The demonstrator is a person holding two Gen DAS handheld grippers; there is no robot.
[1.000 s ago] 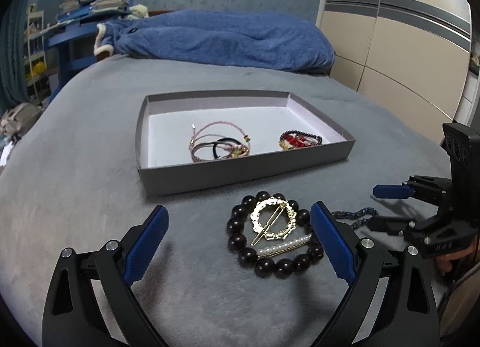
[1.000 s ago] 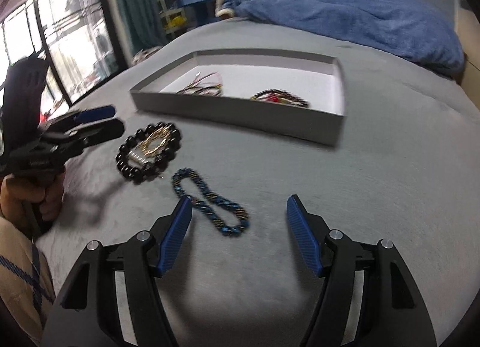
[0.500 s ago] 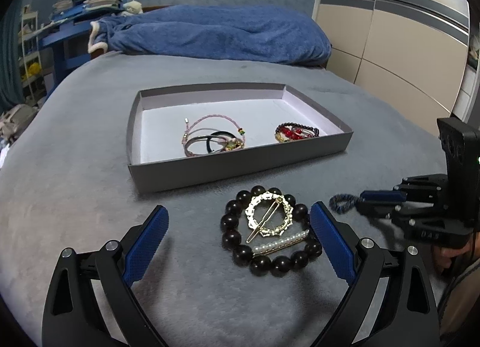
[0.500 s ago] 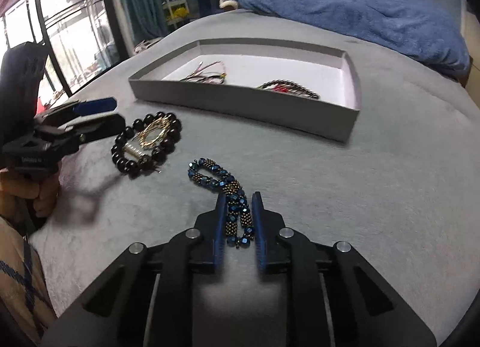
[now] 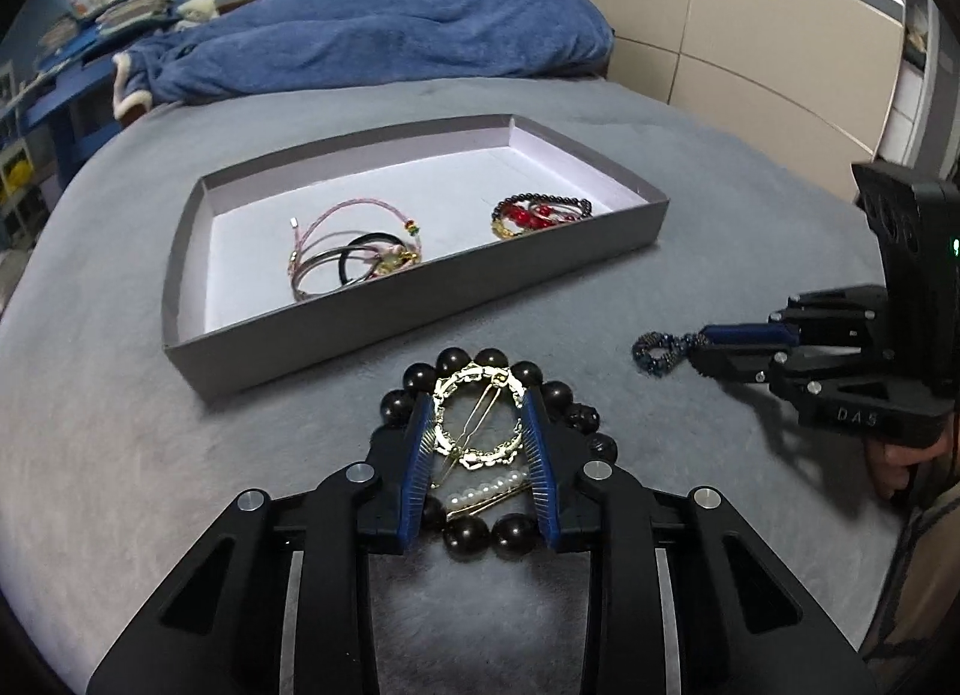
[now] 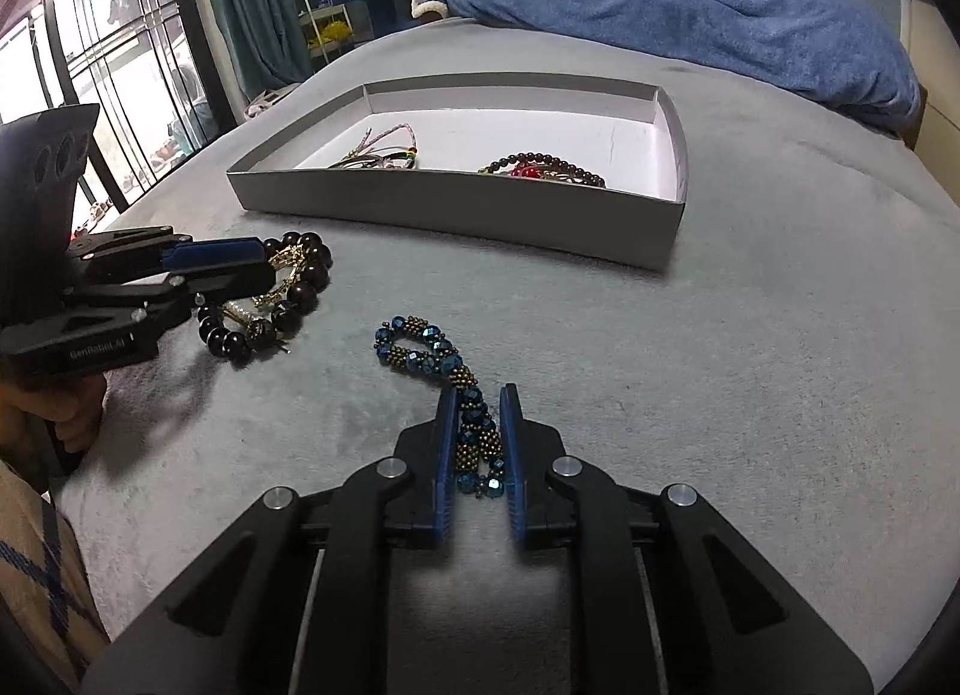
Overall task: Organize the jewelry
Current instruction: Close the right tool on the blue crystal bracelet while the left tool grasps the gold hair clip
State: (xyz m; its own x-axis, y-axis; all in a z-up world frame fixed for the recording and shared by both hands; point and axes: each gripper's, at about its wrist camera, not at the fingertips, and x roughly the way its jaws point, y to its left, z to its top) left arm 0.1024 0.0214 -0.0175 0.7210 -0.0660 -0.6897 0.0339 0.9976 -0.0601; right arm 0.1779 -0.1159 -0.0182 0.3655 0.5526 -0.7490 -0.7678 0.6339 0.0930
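Note:
A grey tray with a white floor lies on the grey bed; it also shows in the right wrist view. It holds pink cord bracelets with hair ties and a dark and red bead bracelet. My left gripper is shut on a gold ring hair clip, which lies on a black bead bracelet beside a pearl clip. My right gripper is shut on a blue beaded bracelet, still resting on the bed.
A blue blanket is heaped at the far end of the bed. Beige wardrobe doors stand to the right. Shelves and a window are off the bed's left side. My right gripper shows at the right of the left wrist view.
Both grippers went from wide open to shut. The right closed on the blue bracelet half a second ago; the left has just closed on the gold clip after moving forward over the pile.

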